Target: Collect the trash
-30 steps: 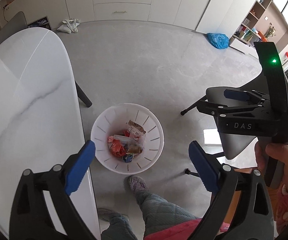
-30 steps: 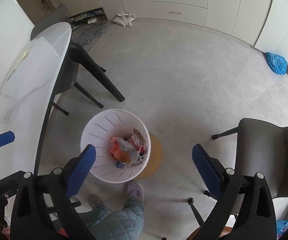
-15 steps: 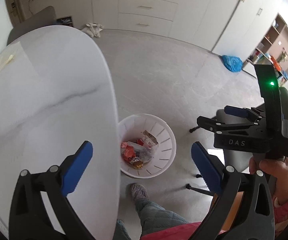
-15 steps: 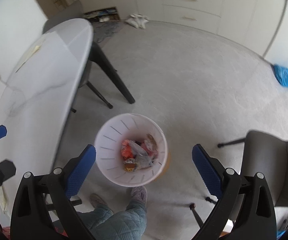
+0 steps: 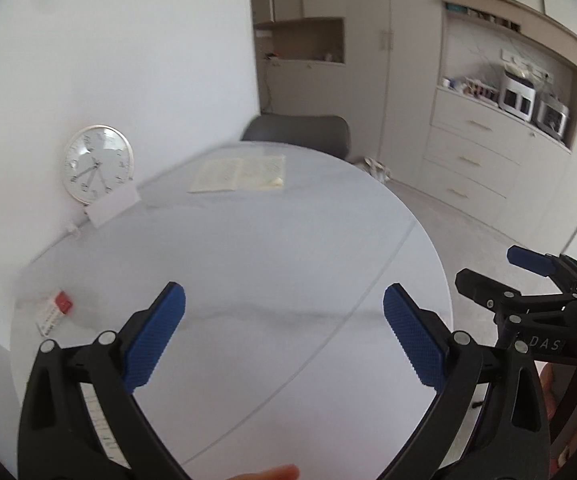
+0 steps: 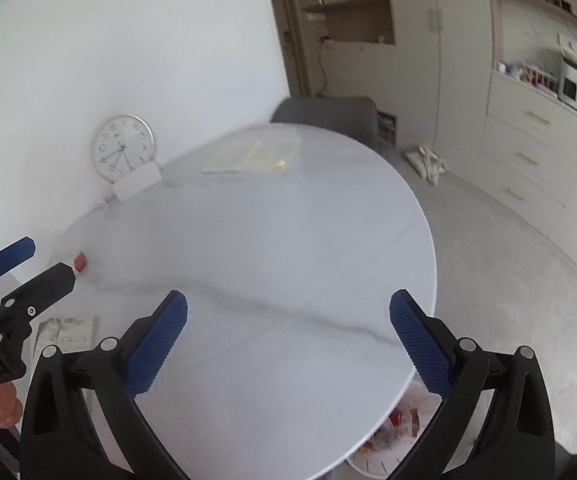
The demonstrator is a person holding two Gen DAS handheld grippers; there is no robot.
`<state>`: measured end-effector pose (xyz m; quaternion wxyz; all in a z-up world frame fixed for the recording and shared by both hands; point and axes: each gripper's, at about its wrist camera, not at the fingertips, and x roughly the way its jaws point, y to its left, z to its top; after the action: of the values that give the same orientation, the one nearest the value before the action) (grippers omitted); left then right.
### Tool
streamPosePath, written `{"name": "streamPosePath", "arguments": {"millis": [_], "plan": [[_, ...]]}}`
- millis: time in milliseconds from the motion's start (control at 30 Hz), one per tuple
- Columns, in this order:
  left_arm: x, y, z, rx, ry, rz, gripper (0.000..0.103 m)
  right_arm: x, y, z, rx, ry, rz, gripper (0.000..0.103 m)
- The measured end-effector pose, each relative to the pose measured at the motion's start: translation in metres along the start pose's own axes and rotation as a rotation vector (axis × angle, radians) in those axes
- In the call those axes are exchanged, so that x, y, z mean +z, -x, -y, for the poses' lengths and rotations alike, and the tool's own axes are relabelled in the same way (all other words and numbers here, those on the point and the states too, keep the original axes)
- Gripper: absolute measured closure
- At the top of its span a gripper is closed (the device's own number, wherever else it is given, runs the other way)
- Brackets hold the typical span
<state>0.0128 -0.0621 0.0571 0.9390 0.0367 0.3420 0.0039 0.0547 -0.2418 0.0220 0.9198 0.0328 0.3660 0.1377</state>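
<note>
My left gripper [image 5: 284, 336] is open and empty above the white marble table [image 5: 268, 248]. My right gripper [image 6: 288, 340] is open and empty above the same table [image 6: 288, 248]; it also shows at the right of the left wrist view [image 5: 528, 280]. The left gripper shows at the left edge of the right wrist view [image 6: 12, 272]. A small red-and-white wrapper [image 5: 54, 310] lies on the table's left side, also seen in the right wrist view [image 6: 80, 262]. The white trash bin [image 6: 392, 440] with wrappers in it peeks out below the table's near right edge.
A wall clock [image 5: 97, 164] and a white card [image 5: 114, 206] lean at the table's back left. An open booklet [image 5: 240, 174] lies at the far end, a leaflet [image 6: 66, 330] near left. A grey chair [image 5: 296, 134] stands behind the table; cabinets [image 5: 488, 152] line the right wall.
Both grippers have swung up from looking down at the trash bin on the floor to facing across the table top. Both stay open and empty.
</note>
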Motion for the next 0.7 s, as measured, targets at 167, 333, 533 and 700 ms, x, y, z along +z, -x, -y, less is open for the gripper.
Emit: {"name": "streamPosePath", "arguments": {"millis": [167,333,533,700], "plan": [[0.04,0.042,-0.046,0.099,0.011,0.126,0.008,0.069,0.036,-0.062,-0.003,0.09,0.147,0.002],[0.061,0.063,-0.086,0.142,0.081,0.17,0.008,0.105,0.065,-0.099,-0.04,0.103,0.248,0.002],[0.057,0.068,-0.097,0.144,0.099,0.162,0.008,0.107,0.074,-0.108,-0.058,0.063,0.255,0.002],[0.054,0.066,-0.092,0.083,0.099,0.158,0.008,0.108,0.067,-0.106,-0.075,0.024,0.24,0.002]]}}
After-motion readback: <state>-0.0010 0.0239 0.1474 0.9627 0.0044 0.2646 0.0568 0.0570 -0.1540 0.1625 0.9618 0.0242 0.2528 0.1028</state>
